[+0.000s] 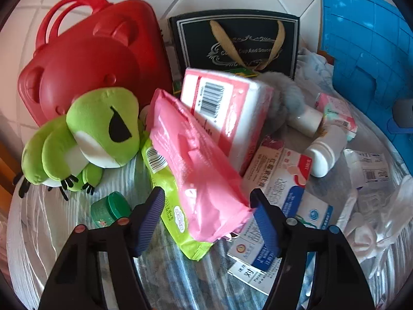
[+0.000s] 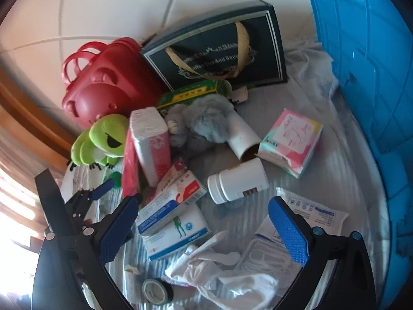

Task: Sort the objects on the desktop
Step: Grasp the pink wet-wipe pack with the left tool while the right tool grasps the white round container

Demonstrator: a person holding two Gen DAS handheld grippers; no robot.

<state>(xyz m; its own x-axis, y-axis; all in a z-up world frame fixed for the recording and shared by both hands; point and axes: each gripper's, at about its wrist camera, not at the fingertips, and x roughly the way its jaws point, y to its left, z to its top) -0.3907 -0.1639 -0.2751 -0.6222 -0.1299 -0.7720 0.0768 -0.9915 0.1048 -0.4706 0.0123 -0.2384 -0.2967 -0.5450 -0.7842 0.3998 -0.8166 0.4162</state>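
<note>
Between the left hand-held gripper's [image 1: 206, 214] spread fingers, a pink pack [image 1: 196, 160].

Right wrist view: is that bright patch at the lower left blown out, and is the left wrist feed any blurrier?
Right wrist view: yes, sunlight washes out the lower left edge beside the left gripper; the white bottle stays readable. Left wrist view: evenly lit, but the pink pack between the open jaws looks smeared; the frog plush is sharp.

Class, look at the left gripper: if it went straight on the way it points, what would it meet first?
Most likely the pink packet, which already lies between the open fingers of the left gripper; depth is hard to judge.
</note>
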